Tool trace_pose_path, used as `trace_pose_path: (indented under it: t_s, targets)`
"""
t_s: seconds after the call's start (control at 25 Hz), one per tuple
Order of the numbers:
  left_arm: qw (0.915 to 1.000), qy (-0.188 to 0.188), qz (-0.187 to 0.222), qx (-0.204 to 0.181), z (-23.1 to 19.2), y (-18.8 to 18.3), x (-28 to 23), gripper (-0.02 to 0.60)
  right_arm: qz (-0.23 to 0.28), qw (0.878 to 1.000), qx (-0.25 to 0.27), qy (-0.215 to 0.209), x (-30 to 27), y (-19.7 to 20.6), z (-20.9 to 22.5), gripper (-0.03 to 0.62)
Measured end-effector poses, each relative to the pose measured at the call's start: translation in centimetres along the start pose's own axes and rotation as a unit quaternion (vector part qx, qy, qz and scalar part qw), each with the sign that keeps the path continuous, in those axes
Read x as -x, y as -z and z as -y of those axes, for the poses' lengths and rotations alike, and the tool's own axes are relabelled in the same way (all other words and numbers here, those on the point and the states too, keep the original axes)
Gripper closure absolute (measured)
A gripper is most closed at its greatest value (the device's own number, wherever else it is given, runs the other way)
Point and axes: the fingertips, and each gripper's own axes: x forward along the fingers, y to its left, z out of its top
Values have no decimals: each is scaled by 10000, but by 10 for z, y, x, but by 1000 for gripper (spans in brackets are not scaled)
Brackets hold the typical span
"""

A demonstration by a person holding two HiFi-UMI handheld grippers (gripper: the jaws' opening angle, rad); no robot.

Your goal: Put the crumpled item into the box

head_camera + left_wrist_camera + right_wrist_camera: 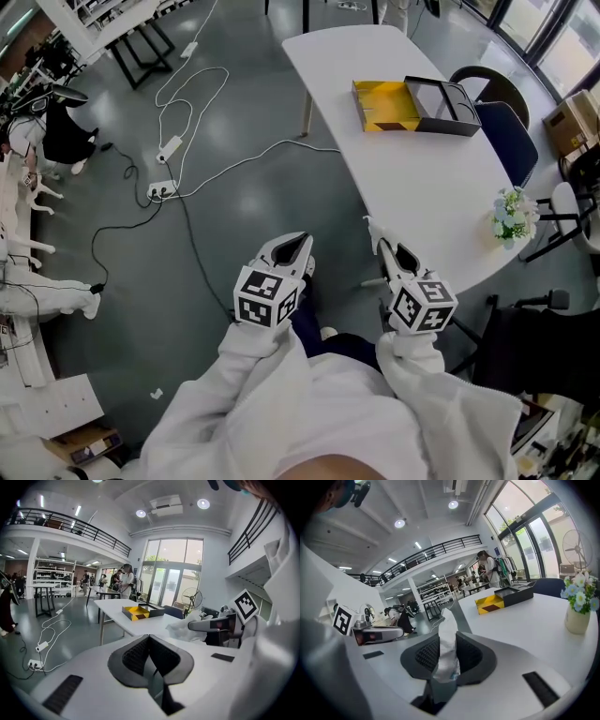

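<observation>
Head view: the left gripper (292,247) and the right gripper (387,253) are side by side over the grey floor (216,169), beside the near edge of the white table (412,187). A white crumpled item (372,228) protrudes from the right gripper's tips. The box (415,105), 1 yellow part and 1 black part, sits at the table's far end, well apart from both grippers. Left gripper view: the jaws are pressed together with nothing between them. Right gripper view: the jaws pinch the crumpled item, which stands upright between the 2 pads; a flower vase (577,609) stands on the table at right.
</observation>
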Motion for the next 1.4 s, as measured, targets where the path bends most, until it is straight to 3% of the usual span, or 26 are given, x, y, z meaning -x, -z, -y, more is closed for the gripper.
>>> trace_pose_path:
  t_s: [0.16,0.68,1.4]
  targets:
    - [9999,28,-13,-101,-30,-27,-22,566,36,10000,-73,50,-36,-26,4,505]
    - [9993,312,-203,-67,-104,-67,-84,566,-49,9992,-217,326,-122,-68,15,505]
    - [9962,774,-364,-158,-165,-83,-134,566,99,9960,-393,796,-186,-93,23,505]
